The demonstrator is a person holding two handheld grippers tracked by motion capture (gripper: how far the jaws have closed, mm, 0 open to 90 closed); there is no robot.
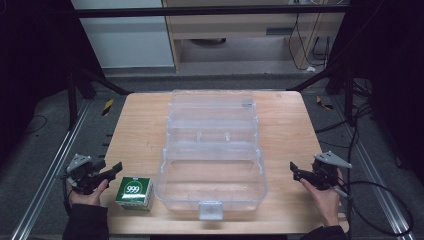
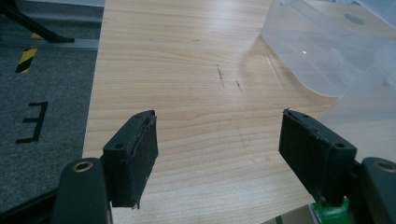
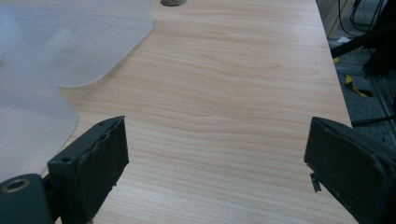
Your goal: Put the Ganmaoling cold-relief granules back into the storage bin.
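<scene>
So, quick rundown. Sitting mid-desk (image 1: 285, 125): a clear plastic box (image 1: 159, 185), lid thrown open toward the far side, inner tray stepped up behind the deep front tub, latch tab at the near edge. Parked just beside the tub's near-left corner: a small green carton (image 1: 134, 192) with "999" on top, lying flat on the wood, close to the tub wall; touching or not, can't tell from up high. Over at the near-left edge of the desk: left gripper (image 1: 117, 167), held in a hand, aimed rightward, tips hanging just above and left of the carton, no contact with it. Seen from the left gripper view (image 2: 219, 121): fingers (image 2: 133, 158) parted with a clear gap, nothing but bare wood between them, a sliver of the green carton (image 2: 329, 212) poking in at the bottom right under the right-hand finger, and the clear box (image 2: 308, 51) off to the upper right. Mirrored on the other side: right gripper (image 1: 294, 167), also hand-held, at the near-right edge, pointing left toward the tub but well apart from it. Seen from the right gripper view (image 3: 217, 126): fingers (image 3: 93, 168) spread wide, gripping nothing, plain wood grain in the gap, rounded corners of the clear box (image 3: 70, 42) at the upper left.
</scene>
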